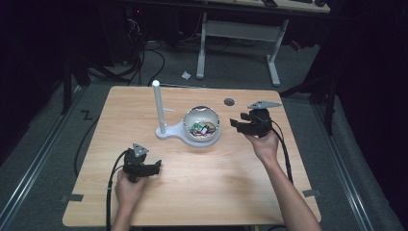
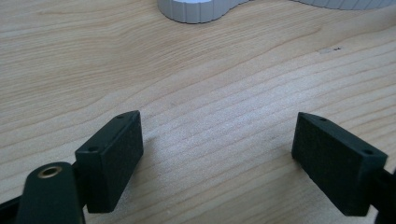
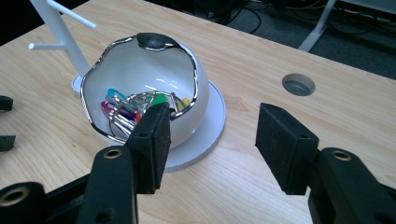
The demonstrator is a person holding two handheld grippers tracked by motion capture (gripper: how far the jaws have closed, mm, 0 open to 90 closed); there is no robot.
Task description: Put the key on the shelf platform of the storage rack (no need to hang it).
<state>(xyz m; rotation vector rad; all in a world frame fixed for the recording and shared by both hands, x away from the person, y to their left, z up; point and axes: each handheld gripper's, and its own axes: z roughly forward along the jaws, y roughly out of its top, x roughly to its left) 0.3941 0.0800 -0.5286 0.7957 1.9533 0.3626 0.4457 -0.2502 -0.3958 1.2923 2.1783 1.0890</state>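
Right hand-held gripper released, nothing between its jaws, just beside the white bowl of coloured clips mid-counter; left hand-held gripper released over bare wood.

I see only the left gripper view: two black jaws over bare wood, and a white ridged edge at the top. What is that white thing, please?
Observer: It is the base of a white stand; an upright post rises from it.
Operator: Does the stand carry something?
Observer: Yes, a white bowl with a silver rim sits on its round plate, with coloured clips inside.
Operator: And where is the other gripper?
Observer: In the high view, the right hand-held gripper is just right of the bowl, its jaws open toward it with nothing between them.
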